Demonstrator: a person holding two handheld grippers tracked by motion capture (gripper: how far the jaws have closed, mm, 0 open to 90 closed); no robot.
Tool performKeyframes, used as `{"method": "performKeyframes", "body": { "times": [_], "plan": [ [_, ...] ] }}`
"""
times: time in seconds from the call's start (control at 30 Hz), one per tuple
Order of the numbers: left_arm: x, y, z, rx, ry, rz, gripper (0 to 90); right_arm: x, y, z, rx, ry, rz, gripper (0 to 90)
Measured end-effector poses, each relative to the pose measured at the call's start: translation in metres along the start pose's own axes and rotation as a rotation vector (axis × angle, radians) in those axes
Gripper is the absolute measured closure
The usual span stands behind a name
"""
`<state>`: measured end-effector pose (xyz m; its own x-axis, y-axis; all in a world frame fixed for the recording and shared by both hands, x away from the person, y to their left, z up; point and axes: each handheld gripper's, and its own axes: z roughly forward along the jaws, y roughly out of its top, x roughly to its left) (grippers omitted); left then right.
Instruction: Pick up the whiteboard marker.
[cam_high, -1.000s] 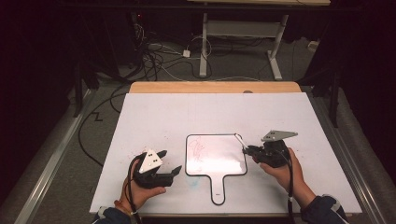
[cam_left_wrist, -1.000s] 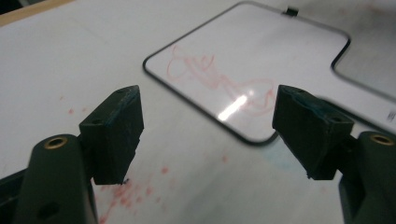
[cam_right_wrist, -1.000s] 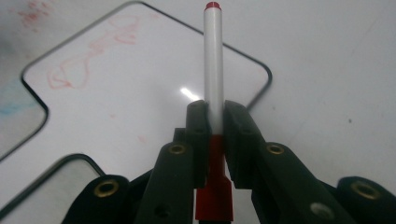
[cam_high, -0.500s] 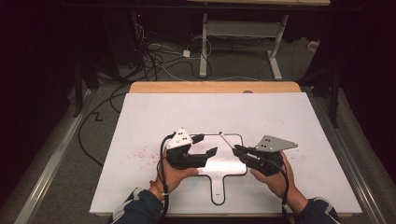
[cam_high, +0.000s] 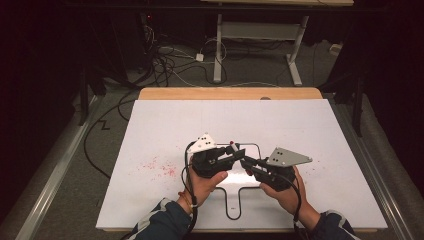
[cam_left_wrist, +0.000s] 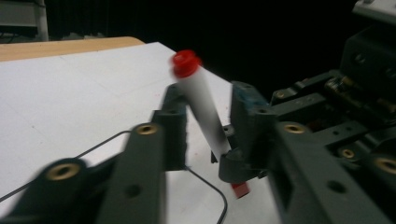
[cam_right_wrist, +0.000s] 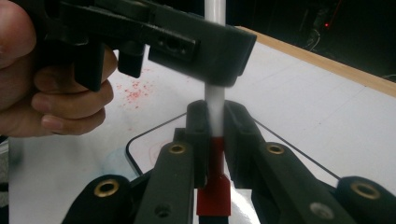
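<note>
The right tongs (cam_right_wrist: 215, 126) were clamped on a red-capped marker (cam_right_wrist: 215, 105); the left tongs (cam_left_wrist: 205, 135) had just been closing around its white barrel.

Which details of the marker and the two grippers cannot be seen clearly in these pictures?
- Marker, left gripper view: blurred; any print is unreadable.
- Marker top, right gripper view: cut off by the upper edge, and the left gripper crosses it.
- Marker, high view: too small, wedged between the left gripper and the right gripper.
- Small board, high view: its middle is hidden under both hands.
</note>
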<state>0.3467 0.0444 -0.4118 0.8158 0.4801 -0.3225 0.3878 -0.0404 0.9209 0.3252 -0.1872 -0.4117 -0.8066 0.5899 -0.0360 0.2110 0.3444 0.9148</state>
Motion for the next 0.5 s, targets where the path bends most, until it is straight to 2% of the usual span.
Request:
{"method": "performKeyframes", "body": {
  "times": [0.03, 0.1, 0.17, 0.3, 0.4, 0.43, 0.5],
  "plan": [
    [0.0001, 0.0001, -0.0004, -0.004, -0.006, 0.003, 74.3, 0.0003, -0.0005, 0.0010, -0.004, 0.001, 0.010, 81.9],
    [-0.0008, 0.0002, 0.0006, -0.004, -0.034, 0.020, 76.8, 0.0016, -0.0001, 0.0027, 0.002, -0.005, -0.001, 81.9],
    [-0.0028, 0.0004, 0.0013, 0.007, -0.021, 0.053, 77.7, 0.0020, -0.0005, 0.0045, 0.007, -0.004, -0.002, 81.8],
    [-0.0015, 0.0002, 0.0010, 0.014, -0.031, 0.070, 78.0, 0.0030, -0.0032, 0.0059, 0.010, -0.003, -0.003, 80.9],
    [0.0002, 0.0010, -0.0009, 0.018, -0.012, 0.082, 77.9, 0.0026, -0.0051, 0.0075, 0.017, -0.003, 0.004, 68.0],
    [0.0012, 0.0016, -0.0016, 0.022, -0.003, 0.089, 77.9, 0.0023, -0.0064, 0.0075, 0.019, 0.005, 0.008, 69.3],
    [0.0035, 0.0026, -0.0037, 0.024, 0.011, 0.101, 77.9, 0.0026, -0.0085, 0.0050, 0.023, 0.012, -0.020, 66.0]
  ]
}}
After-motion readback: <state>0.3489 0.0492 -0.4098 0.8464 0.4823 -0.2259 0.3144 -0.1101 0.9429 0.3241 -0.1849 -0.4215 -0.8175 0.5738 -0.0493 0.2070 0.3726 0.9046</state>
